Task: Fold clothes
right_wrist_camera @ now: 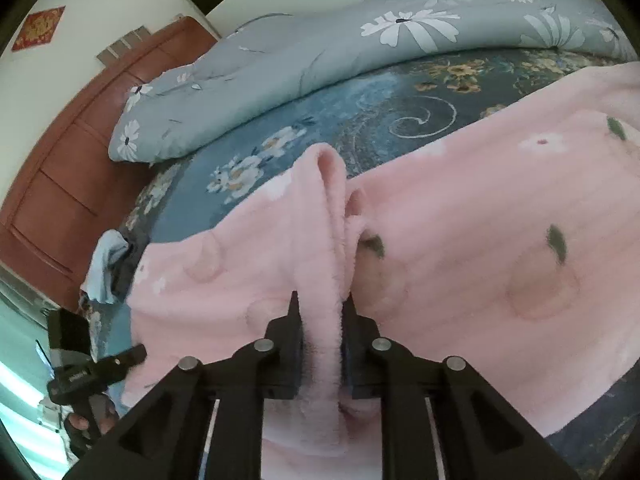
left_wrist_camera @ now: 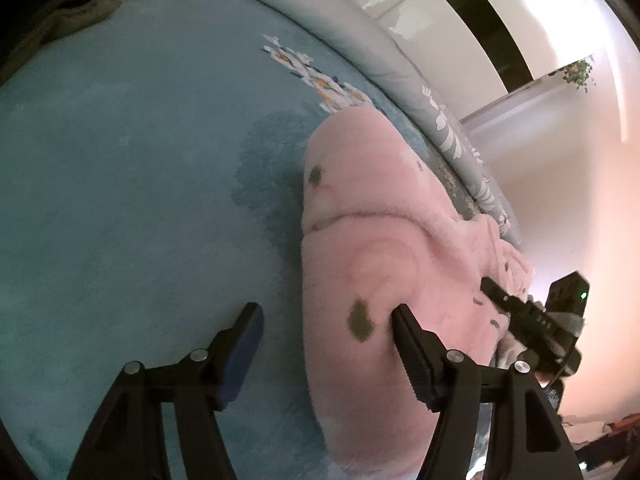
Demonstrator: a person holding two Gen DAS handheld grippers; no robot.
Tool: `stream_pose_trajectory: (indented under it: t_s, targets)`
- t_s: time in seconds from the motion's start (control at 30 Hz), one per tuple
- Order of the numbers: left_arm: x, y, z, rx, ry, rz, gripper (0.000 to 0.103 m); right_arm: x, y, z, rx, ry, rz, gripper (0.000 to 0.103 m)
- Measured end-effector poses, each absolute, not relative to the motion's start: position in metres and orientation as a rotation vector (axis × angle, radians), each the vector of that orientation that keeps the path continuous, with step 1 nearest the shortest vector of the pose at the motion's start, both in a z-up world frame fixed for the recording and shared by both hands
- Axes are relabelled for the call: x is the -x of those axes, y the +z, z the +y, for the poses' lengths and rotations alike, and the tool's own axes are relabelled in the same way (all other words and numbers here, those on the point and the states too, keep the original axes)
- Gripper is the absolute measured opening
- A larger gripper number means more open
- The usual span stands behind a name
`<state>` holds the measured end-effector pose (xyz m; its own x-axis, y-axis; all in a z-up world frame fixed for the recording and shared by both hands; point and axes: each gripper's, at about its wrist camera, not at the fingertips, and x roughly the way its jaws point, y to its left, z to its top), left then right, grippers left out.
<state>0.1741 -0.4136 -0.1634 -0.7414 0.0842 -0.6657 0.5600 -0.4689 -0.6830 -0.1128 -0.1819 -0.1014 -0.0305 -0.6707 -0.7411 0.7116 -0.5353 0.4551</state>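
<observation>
Bed: blue floral bedspread is carrying the pink fleece garment.
Right gripper: you're clamping a raised fleece ridge; keep pinching.
Left gripper: jaws apart over the garment's edge; you're needing a full bite.

No text can be read; the red wall hanging at upper left bears only blurred gold marks.

Left gripper: matte black angular arms joined by round silver screws, fingers faced with ribbed dark blue pads. Right gripper is built alike (its black handle shows pale lettering and a small green light)
</observation>
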Motion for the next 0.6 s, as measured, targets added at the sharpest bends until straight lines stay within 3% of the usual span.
stream_pose_trajectory:
  t_s: [0.07, 0.2, 0.27, 0.33, 0.37, 0.6]
  targets:
    - [-0.170, -0.165, -0.412, -0.933, -2.297, 1.462, 0.070, 0.113, -0.103, -0.178, -1.232, -1.769, 0.039, 0.036]
    - [-0.162, -0.166, -0.406, -0.921, -2.322, 1.446, 0.068, 0.110, -0.102, -0.168, -1.227, -1.790, 0.024, 0.041]
    - [-0.162, -0.165, -0.403, -0.890, -2.341, 1.455, 0.058, 0.108, -0.098, -0.162, -1.220, -1.802, 0.027, 0.043]
    - [-0.161, -0.162, -0.400, -0.880, -2.337, 1.434, 0.032, 0.106, -0.093, -0.156, -1.211, -1.817, 0.038, 0.043]
    - [-0.160, -0.160, -0.399, -0.875, -2.339, 1.417, 0.027, 0.104, -0.091, -0.153, -1.205, -1.824, 0.042, 0.043]
    - [-0.182, -0.129, -0.401, -0.743, -2.422, 1.379, 0.018, 0.091, -0.072, -0.138, -1.207, -1.848, 0.044, 0.044]
